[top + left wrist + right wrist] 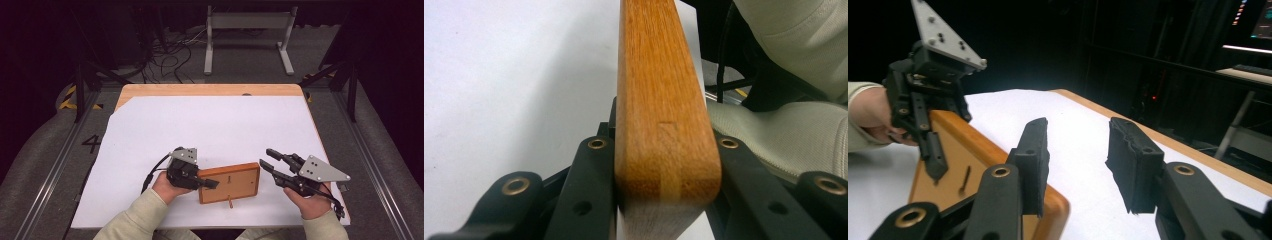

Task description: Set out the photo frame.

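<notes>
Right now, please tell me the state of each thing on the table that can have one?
Left tool: shut on the wooden board, clamping its left edge.
Right tool: open, holding nothing, just off the board's right end.
Wooden board: gripped at one end; I cannot tell whether it is lifted.
White sheet: lying flat over the table.

lab, dark curtains, floor cables [165, 50], aluminium frame rails [80, 90]

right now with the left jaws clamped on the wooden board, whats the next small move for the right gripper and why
Probably bring the right gripper slightly toward the free right end of the flat orange-brown wooden board and close on it. The left gripper already clamps the board's left end, while the right jaws stand open and empty just beside the board, so a second grip would steady it for lifting.
</notes>
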